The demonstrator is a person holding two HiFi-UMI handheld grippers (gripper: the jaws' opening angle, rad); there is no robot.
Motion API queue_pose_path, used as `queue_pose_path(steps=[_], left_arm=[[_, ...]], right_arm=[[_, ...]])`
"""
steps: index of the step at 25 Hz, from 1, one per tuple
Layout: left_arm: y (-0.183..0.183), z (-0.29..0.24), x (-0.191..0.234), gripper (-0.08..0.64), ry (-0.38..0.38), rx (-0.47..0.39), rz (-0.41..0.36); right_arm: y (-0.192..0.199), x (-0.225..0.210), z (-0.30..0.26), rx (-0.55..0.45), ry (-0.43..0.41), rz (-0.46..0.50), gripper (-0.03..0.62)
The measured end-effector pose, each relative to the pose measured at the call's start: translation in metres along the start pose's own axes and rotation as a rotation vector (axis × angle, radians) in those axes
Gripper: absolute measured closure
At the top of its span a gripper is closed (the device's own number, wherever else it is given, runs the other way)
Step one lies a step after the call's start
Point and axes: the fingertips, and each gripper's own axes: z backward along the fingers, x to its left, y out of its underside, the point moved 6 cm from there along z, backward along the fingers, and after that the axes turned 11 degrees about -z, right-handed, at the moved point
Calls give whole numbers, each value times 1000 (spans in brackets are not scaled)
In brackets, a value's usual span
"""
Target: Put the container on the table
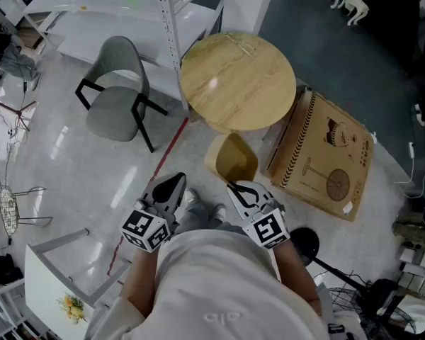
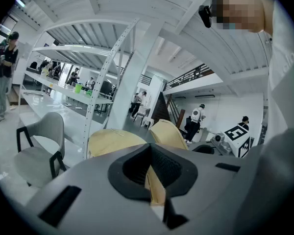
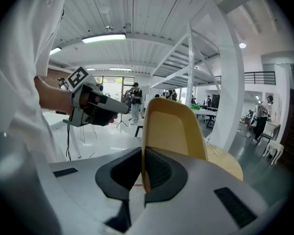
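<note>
A yellow container (image 1: 232,160) hangs in the air just short of the round wooden table (image 1: 237,80), open side up. My right gripper (image 1: 235,188) is shut on its near rim. In the right gripper view the container's wall (image 3: 174,126) rises upright from between the pads of the right gripper (image 3: 143,173), with the table (image 3: 225,160) behind it. My left gripper (image 1: 173,184) is beside it on the left, shut and holding nothing. From the left gripper (image 2: 149,173) I see the container (image 2: 169,133) ahead to the right and the table (image 2: 112,142) ahead.
A grey chair (image 1: 117,91) stands left of the table, beside a white shelving post (image 1: 171,41). A flat cardboard box (image 1: 326,158) leans to the table's right. A wire basket (image 1: 10,207) sits at far left, and a black round base (image 1: 304,243) at lower right.
</note>
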Motion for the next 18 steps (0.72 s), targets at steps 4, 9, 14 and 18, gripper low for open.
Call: queue_pose_path(steps=[4, 9, 14, 18], left_arm=[[-1, 4, -6, 546, 0, 0, -3], [-1, 4, 10, 546, 8, -2, -11], [-4, 9, 43, 546, 7, -20, -20], [-2, 26, 76, 546, -14, -33, 3]], right_arm=[[2, 3, 5, 3, -2, -17, 555], [-1, -2, -6, -4, 7, -62, 555], [-16, -14, -33, -8, 35, -93, 555], [-31, -20, -62, -11, 64, -85, 555]])
